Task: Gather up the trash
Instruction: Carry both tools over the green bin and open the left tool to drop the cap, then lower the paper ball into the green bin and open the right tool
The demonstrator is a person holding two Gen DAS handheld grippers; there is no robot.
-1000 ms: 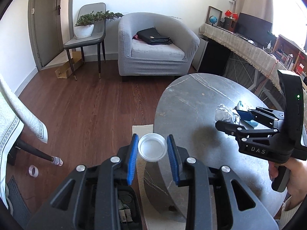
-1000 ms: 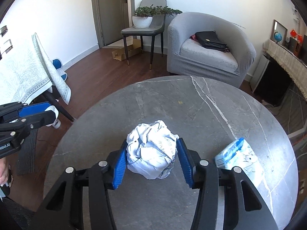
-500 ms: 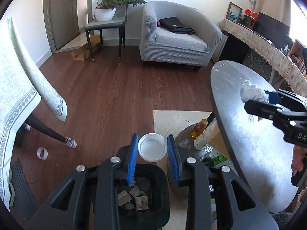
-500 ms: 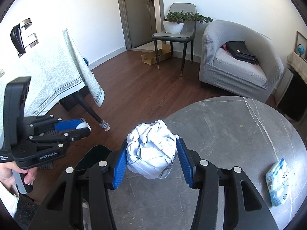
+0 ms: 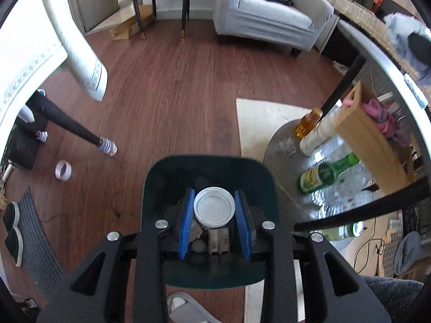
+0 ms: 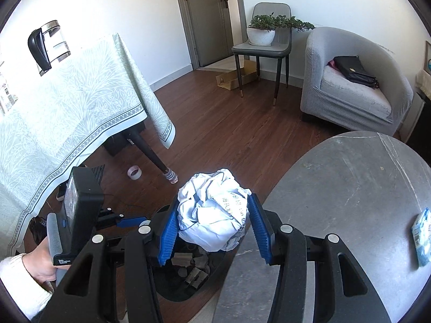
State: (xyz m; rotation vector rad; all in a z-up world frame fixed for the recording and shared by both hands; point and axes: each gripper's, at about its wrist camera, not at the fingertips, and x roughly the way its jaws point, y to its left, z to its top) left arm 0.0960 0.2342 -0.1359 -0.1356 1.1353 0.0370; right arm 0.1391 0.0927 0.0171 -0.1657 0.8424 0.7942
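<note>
My left gripper (image 5: 214, 210) is shut on a white plastic lid (image 5: 214, 209) and holds it over the open dark green trash bin (image 5: 172, 167), which has scraps inside. My right gripper (image 6: 212, 222) is shut on a crumpled white paper ball (image 6: 212, 215) at the edge of the grey round table (image 6: 350, 188), above the same bin (image 6: 175, 290). The left gripper (image 6: 132, 221) also shows in the right wrist view, at lower left. The paper ball appears blurred at the top right of the left wrist view (image 5: 401, 27).
A blue-white packet (image 6: 421, 238) lies on the table's right side. Under the table are bottles (image 5: 326, 173) and a wooden box (image 5: 369, 140). A tape roll (image 5: 63, 170) lies on the wood floor. A clothed table (image 6: 54, 107) stands left, an armchair (image 6: 350, 86) behind.
Both grippers moved left and down from over the table to the trash bin, carrying the lid and the paper ball. The bin now sits directly under the left gripper.
</note>
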